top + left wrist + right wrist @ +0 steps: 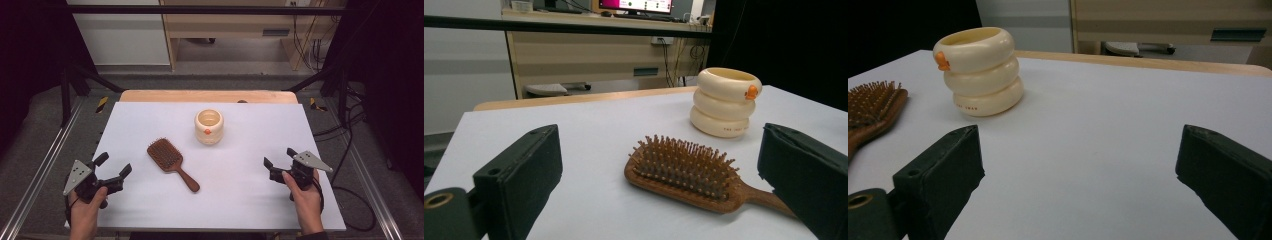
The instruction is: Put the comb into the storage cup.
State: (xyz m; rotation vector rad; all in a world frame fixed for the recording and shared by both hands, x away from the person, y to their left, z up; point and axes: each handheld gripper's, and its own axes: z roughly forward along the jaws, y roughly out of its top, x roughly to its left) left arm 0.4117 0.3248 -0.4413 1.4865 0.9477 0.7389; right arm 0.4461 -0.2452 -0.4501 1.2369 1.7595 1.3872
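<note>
Hairbrush (171,163) lies bristles-up left of centre, handle pointing near-right, free to be picked up. Left gripper (113,172) hovers at the near-left, jaws wide apart, aimed at it. Cup (209,127) stands farther back. Right gripper (279,163) waits near-right, jaws also spread, empty.

White-topped bench (150,210) with a wooden edge strip along its far side. Beyond the bench, grey floor (210,67), a white wall panel (120,40) and a pale wooden cabinet (235,22) with cables (312,50) hanging beside. Black curtains on either side of the bench. Metal rails (35,175) flanking the bench. A lit monitor (636,5) atop the cabinet.
</note>
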